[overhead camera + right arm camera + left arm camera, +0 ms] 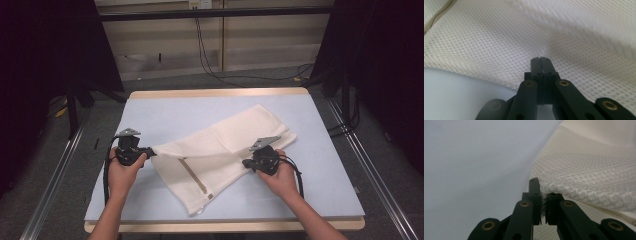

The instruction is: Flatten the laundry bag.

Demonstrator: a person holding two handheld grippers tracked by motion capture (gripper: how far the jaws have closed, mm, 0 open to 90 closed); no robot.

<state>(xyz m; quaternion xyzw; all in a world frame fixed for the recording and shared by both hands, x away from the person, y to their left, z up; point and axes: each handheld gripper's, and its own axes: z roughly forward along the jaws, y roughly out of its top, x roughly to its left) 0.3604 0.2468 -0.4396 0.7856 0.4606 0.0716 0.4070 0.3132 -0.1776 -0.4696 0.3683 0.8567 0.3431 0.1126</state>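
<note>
— Two grippers were on the white mesh bag (220, 145), right?

— Yes. The left gripper (543, 202) had its jaws clamped on a fold at the bag's left corner. The bag lay spread aslant across the middle of the pale blue table (165, 110), zipper (195, 179) facing up.

— And at the right?

— The right gripper (541, 65) had its jaws pressed together against the mesh at the bag's right edge; whether any cloth was pinched between them, I couldn't tell.

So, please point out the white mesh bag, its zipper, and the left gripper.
white mesh bag (235, 135), high view, on the upper folded layer.
zipper (194, 176), high view, middle of the tan strip.
left gripper (543, 195), left gripper view, between its fingertips, where they pinch the bag's edge.
</note>
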